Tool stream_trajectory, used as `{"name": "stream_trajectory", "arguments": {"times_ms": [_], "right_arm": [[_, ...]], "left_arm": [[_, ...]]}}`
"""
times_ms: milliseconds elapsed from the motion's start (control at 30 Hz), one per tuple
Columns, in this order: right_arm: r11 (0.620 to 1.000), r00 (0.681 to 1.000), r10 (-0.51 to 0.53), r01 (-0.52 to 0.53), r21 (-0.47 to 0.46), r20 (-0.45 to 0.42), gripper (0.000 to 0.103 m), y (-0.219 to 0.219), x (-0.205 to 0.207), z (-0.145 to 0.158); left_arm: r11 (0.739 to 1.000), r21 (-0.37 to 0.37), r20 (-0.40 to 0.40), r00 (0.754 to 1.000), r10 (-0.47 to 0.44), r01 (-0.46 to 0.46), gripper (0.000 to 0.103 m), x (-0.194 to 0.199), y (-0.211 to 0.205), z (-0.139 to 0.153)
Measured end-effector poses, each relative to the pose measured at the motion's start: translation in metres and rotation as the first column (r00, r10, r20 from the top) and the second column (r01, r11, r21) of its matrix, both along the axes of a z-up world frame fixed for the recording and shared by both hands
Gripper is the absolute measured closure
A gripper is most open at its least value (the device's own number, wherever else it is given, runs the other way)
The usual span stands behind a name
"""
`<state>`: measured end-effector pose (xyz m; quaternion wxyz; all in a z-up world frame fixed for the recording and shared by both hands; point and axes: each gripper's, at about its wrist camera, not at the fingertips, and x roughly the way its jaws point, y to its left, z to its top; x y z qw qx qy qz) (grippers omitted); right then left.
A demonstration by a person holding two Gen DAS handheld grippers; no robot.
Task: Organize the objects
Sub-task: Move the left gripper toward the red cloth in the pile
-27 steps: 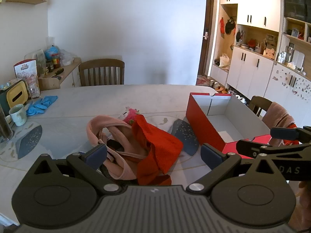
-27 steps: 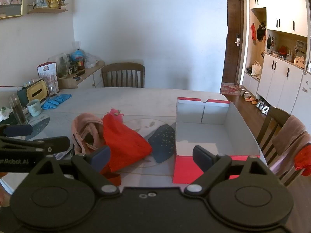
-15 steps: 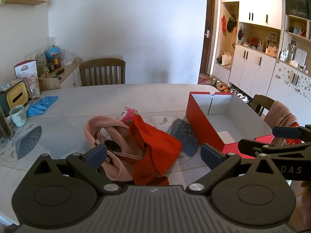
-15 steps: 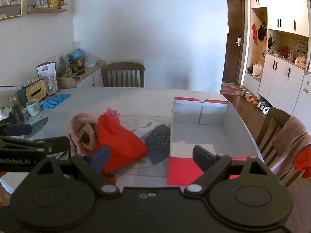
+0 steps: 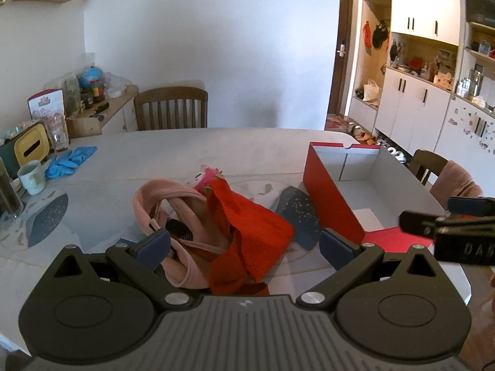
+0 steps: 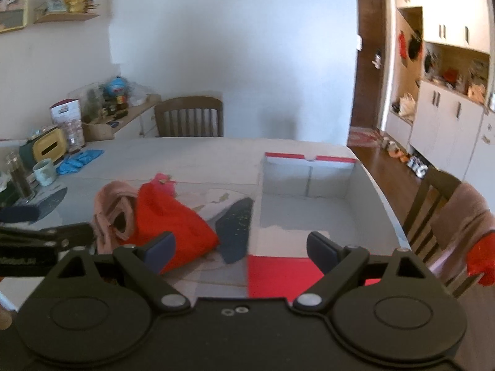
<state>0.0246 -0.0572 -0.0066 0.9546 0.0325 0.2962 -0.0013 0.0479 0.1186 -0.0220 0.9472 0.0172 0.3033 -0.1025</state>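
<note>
I was looking over a pale dining table (image 5: pixel 191 151) in a home. My right view was blurred. A red cloth (image 5: pixel 256 232) half hid a pink garment (image 5: pixel 173 204), just ahead of my left gripper (image 5: pixel 244 244), spread wide and empty. My right gripper (image 6: pixel 241 249), also wide and empty, faced the open red box (image 6: pixel 309 191).

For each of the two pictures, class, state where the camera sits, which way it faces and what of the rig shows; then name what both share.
Left wrist: on the left gripper, angled down at the pink garment and red cloth; open jaws and the right gripper's tip show.
Right wrist: on the right gripper, facing the open red cardboard box; open jaws show.
Shared: cloth pile, box, marble table, wooden chair.
</note>
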Motion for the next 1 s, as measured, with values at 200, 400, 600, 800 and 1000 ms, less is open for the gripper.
{"name": "stream_trajectory", "arguments": {"times_ms": [200, 400, 600, 800, 1000], "right_arm": [[0.999, 0.999, -0.032, 0.032, 0.009, -0.016, 0.011, -0.018, 0.007, -0.005], [0.999, 0.999, -0.041, 0.041, -0.003, -0.011, 0.011, -0.034, 0.016, -0.008], [0.995, 0.995, -0.097, 0.096, -0.041, -0.024, 0.011, -0.058, 0.037, -0.014], [0.98, 0.977, -0.198, 0.194, -0.052, -0.078, 0.011, -0.093, 0.071, -0.03], [0.962, 0.953, -0.272, 0.265, -0.069, -0.131, 0.013, -0.122, 0.104, -0.049]], "left_arm": [[0.999, 0.019, 0.002, 1.0, 0.029, -0.029, 0.001, 0.006, -0.003, -0.006], [0.999, 0.022, -0.001, 0.999, 0.049, -0.049, 0.001, 0.014, -0.005, -0.011], [0.998, 0.038, -0.025, 0.999, 0.043, -0.042, 0.001, 0.028, -0.004, -0.018], [0.998, 0.055, -0.057, 0.998, 0.021, -0.018, 0.001, 0.053, -0.003, -0.032], [0.998, 0.059, -0.105, 0.994, -0.006, 0.012, 0.001, 0.079, 0.002, -0.043]]}}
